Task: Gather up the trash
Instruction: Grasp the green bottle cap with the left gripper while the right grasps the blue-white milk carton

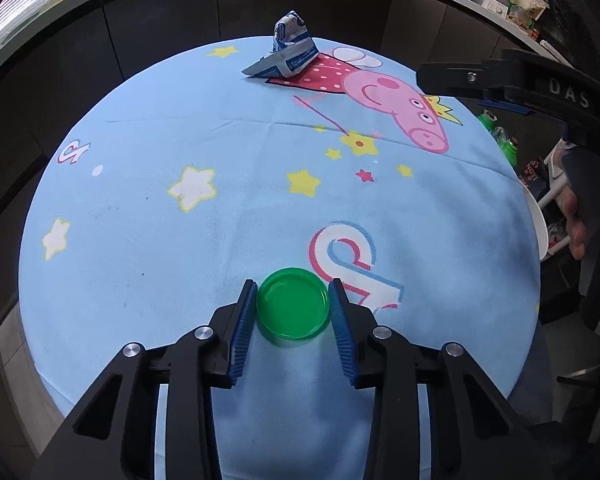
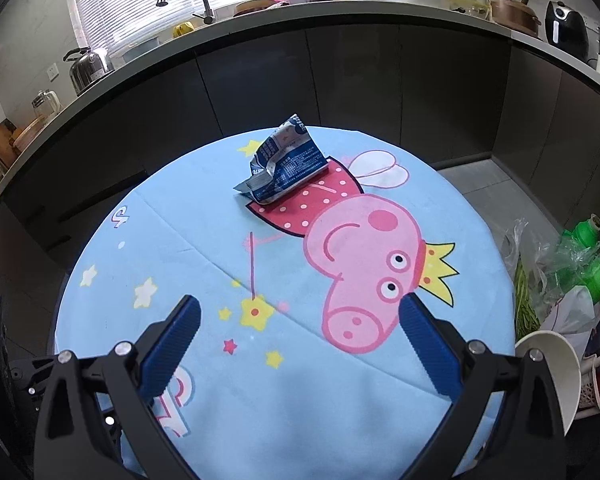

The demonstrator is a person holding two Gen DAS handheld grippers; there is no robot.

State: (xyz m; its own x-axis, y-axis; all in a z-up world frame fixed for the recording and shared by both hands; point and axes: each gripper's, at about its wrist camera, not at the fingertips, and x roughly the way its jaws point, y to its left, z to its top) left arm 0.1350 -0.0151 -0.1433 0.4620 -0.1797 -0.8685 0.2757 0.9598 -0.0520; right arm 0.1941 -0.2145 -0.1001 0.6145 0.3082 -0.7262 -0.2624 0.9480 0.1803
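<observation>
Green lid [image 1: 292, 303], between left tool [image 1: 293, 291] pads

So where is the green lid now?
In the left wrist view the green lid lies on the blue tablecloth, near its front edge, between the pads of the left tongs.

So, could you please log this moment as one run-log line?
left gripper: pads against green lid | right gripper: open, empty | crumpled wrapper: uncollected, far side

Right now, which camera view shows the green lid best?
The left wrist view: the green lid lies whole on the tablecloth, between the left hand-held gripper's blue pads. The right wrist view does not show it.
</observation>
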